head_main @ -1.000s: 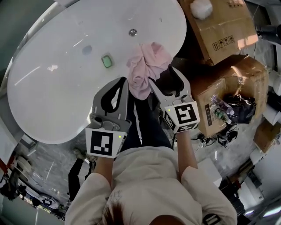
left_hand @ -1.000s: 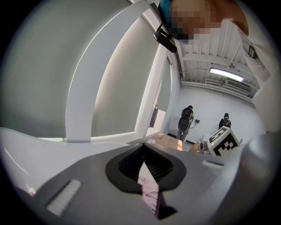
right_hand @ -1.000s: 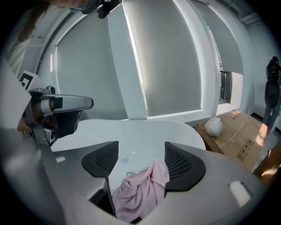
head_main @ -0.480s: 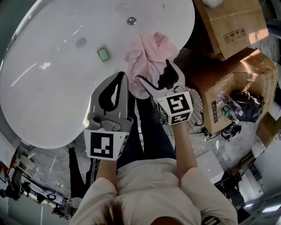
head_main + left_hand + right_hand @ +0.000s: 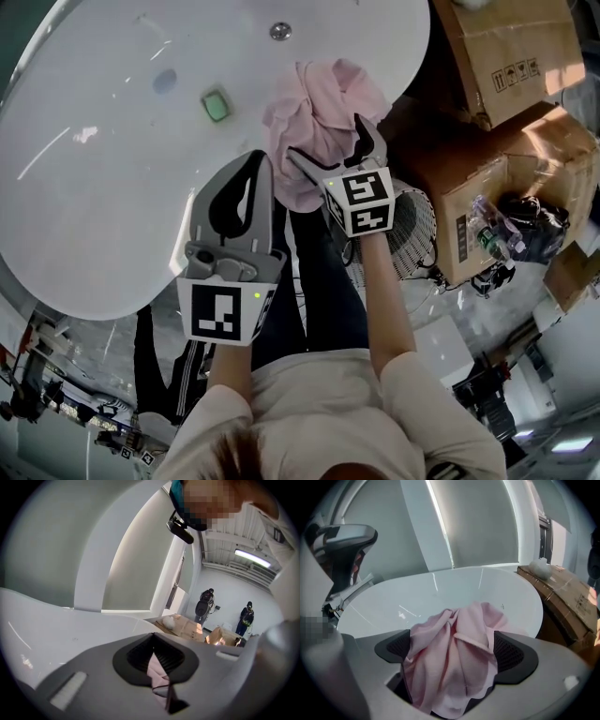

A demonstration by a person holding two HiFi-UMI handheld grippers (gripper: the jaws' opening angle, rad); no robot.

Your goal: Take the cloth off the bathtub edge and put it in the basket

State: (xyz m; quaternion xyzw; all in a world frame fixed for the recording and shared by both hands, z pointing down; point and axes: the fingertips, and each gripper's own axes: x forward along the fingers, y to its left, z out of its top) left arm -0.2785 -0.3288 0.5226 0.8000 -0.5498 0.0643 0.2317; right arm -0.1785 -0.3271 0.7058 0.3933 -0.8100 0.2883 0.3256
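Right claw [image 5: 326, 141] has advanced from just short of the pink cloth [image 5: 323, 89] to down over it on the bathtub [image 5: 112, 187] edge. Its jaws have just been opening and now stand wide, with cloth bunched between them. Left claw [image 5: 260, 169] has shifted slightly toward the tub.
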